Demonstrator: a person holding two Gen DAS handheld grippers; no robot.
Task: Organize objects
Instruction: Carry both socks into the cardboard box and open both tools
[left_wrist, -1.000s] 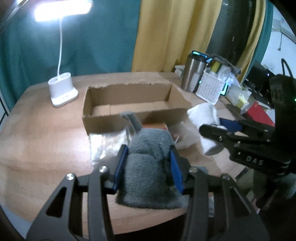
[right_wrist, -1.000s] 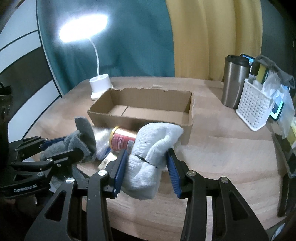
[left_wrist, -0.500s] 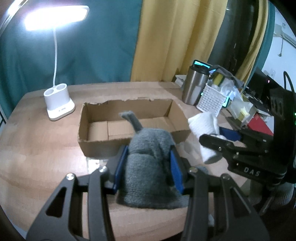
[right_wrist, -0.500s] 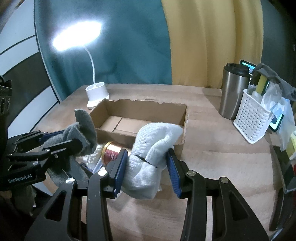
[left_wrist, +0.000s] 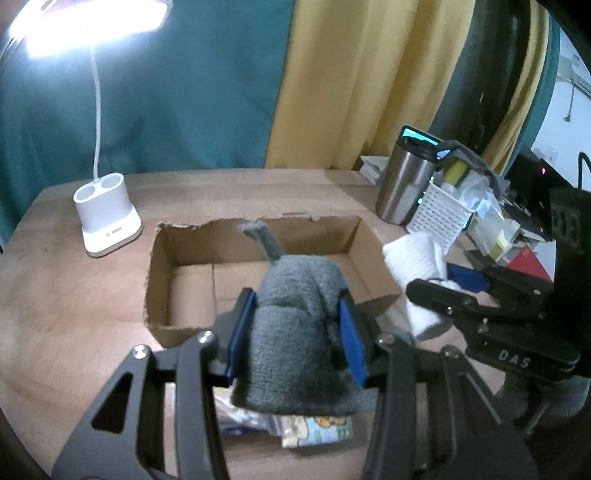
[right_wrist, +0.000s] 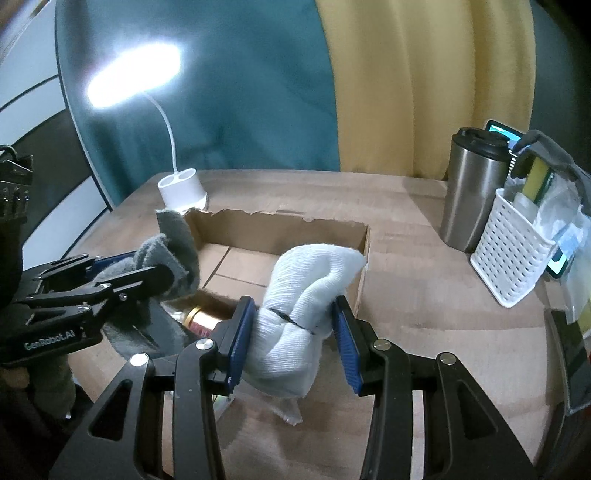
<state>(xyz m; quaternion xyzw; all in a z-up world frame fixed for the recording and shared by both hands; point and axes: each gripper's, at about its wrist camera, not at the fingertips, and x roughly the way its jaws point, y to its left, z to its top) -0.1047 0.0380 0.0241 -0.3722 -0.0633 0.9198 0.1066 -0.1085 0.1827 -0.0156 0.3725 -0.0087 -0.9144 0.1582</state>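
Observation:
My left gripper (left_wrist: 297, 332) is shut on a rolled grey sock bundle (left_wrist: 295, 332), held above the near wall of an open cardboard box (left_wrist: 184, 243). My right gripper (right_wrist: 291, 332) is shut on a rolled white sock bundle (right_wrist: 306, 295), just in front of the same cardboard box (right_wrist: 280, 232), near its right end. Each gripper shows in the other's view: the right gripper (left_wrist: 443, 280) with the white sock bundle (left_wrist: 410, 254), the left gripper (right_wrist: 147, 269) with the grey sock bundle (right_wrist: 177, 251). The box's inside looks bare. A red and gold can (right_wrist: 201, 319) lies in front of the box, below the left gripper.
A lit white desk lamp (left_wrist: 105, 214) stands left of the box on the round wooden table (left_wrist: 55, 295). A steel tumbler (right_wrist: 472, 192) and a white perforated basket (right_wrist: 513, 254) with packets stand at the right. Small packets (left_wrist: 317, 430) lie under the left gripper.
Both grippers have carried their sock bundles up and toward the box. The left now holds the grey bundle over the box's near wall; the can and packets have dropped below them.

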